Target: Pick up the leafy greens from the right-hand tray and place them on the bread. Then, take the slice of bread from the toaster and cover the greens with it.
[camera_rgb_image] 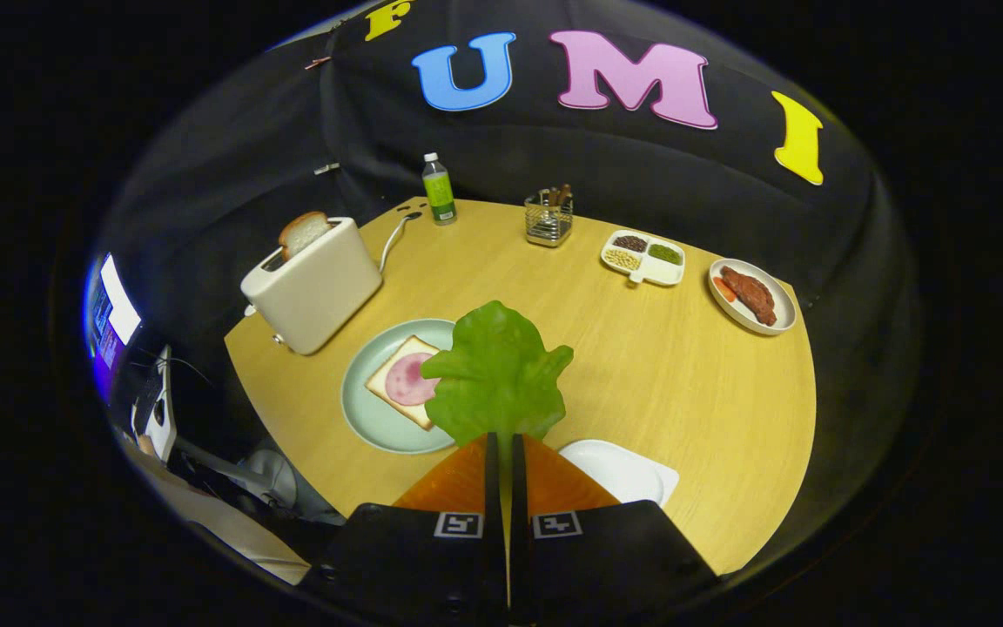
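From the gripper view, the hand-held gripper (501, 448) has its two fingers pinched almost together, with only a thin slit between them, and both press on the stem end of the leafy greens (497, 374). The leaf stands up just ahead of the fingertips, lifted clear of the wooden bench (684, 383). Its left edge overlaps the near corner of the slice of bread (397, 376) lying on the pale green plate (366, 418); a round pink slice of ham (410, 380) sits on that bread. Just to the right of the fingers lies the white tray (632, 475), partly hidden behind them. Beyond the plate, to the left, stands the white toaster (314, 292) with a second slice of bread (303, 232) sticking up out of its slot. Further back on the bench are a green-labelled bottle (439, 190), a wire holder with utensils (548, 218), a divided dish of grains (643, 258) and a white plate of meat (752, 296)
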Demonstrator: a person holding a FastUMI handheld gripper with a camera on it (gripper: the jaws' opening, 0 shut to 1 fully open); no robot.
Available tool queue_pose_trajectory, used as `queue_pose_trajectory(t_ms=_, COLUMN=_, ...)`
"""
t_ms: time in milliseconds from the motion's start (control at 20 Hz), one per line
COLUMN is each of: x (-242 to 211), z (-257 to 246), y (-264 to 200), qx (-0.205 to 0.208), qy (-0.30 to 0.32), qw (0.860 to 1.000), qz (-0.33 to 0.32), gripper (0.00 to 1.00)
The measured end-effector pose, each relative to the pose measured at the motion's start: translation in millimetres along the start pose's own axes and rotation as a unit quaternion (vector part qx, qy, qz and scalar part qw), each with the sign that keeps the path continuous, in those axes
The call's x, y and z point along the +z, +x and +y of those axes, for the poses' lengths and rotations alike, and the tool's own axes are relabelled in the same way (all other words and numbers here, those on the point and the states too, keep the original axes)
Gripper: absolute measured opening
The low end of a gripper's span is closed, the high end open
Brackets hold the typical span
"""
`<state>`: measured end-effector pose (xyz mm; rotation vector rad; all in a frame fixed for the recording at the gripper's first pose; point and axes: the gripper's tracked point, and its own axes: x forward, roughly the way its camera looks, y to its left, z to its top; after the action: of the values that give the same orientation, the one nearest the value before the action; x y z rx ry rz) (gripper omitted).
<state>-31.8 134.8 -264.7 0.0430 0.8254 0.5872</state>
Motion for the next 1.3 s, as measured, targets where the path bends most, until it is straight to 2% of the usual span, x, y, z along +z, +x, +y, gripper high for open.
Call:
queue_pose_trajectory(t_ms=350, x=30, z=68, y=38, qx=0.044, qy=-0.035, qw=0.998, qz=0.009, gripper=0.06)
queue_pose_trajectory(t_ms=550, x=34, z=85, y=63, qx=0.046, qy=-0.044, qw=0.998, qz=0.023, gripper=0.07)
queue_pose_trajectory(t_ms=700, x=30, z=86, y=85, qx=0.033, qy=-0.044, qw=0.998, qz=0.034, gripper=0.08)
queue_pose_trajectory(t_ms=750, x=29, z=85, y=93, qx=0.024, qy=-0.041, qw=0.998, qz=0.035, gripper=0.12)
queue_pose_trajectory(t_ms=900, x=35, z=92, y=97, qx=0.027, qy=-0.034, qw=0.999, qz=0.018, gripper=0.74)
queue_pose_trajectory(t_ms=950, x=40, z=96, y=95, qx=0.03, qy=-0.033, qw=0.999, qz=0.006, gripper=0.81)
queue_pose_trajectory(t_ms=1000, x=46, z=98, y=91, qx=0.031, qy=-0.034, qw=0.999, qz=-0.007, gripper=0.84)
queue_pose_trajectory(t_ms=1300, x=85, z=94, y=44, qx=0.018, qy=-0.014, qw=0.995, qz=-0.094, gripper=0.82)
